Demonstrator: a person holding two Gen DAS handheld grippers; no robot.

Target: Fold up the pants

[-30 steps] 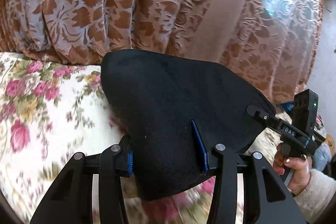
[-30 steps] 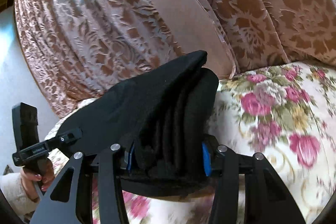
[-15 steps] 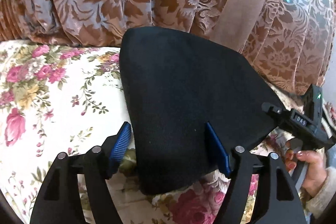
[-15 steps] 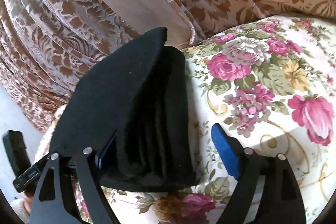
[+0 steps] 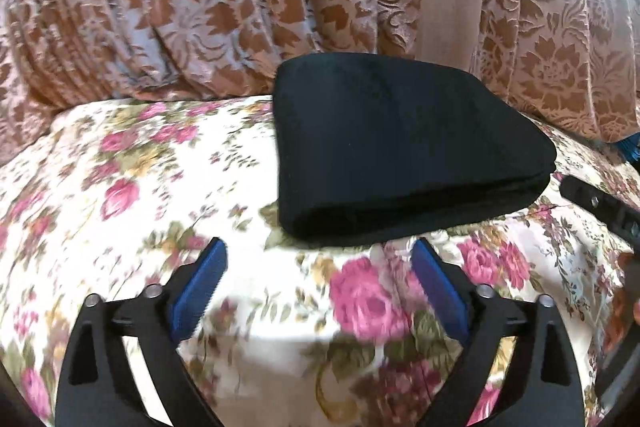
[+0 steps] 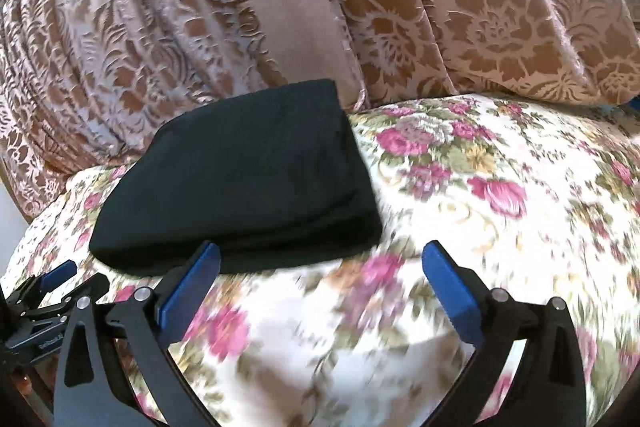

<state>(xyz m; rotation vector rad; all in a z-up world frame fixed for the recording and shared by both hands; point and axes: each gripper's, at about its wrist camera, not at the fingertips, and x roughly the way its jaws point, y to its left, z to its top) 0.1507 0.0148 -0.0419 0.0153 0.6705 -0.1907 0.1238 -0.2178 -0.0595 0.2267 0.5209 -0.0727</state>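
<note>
Pants folded, flat at the bed's back edge; my left gripper and right gripper jaws opening wide, empty. Fold looks done; next I withdraw.

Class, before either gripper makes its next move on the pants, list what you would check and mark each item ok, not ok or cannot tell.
1. Black pants folded into a compact stack: ok.
2. Pants resting on the floral bedspread: ok.
3. Left gripper clear of cloth, jaws opening: ok.
4. Right gripper empty, jaws opening: ok.
5. Stack's far edge clear of the curtain: cannot tell.
</note>
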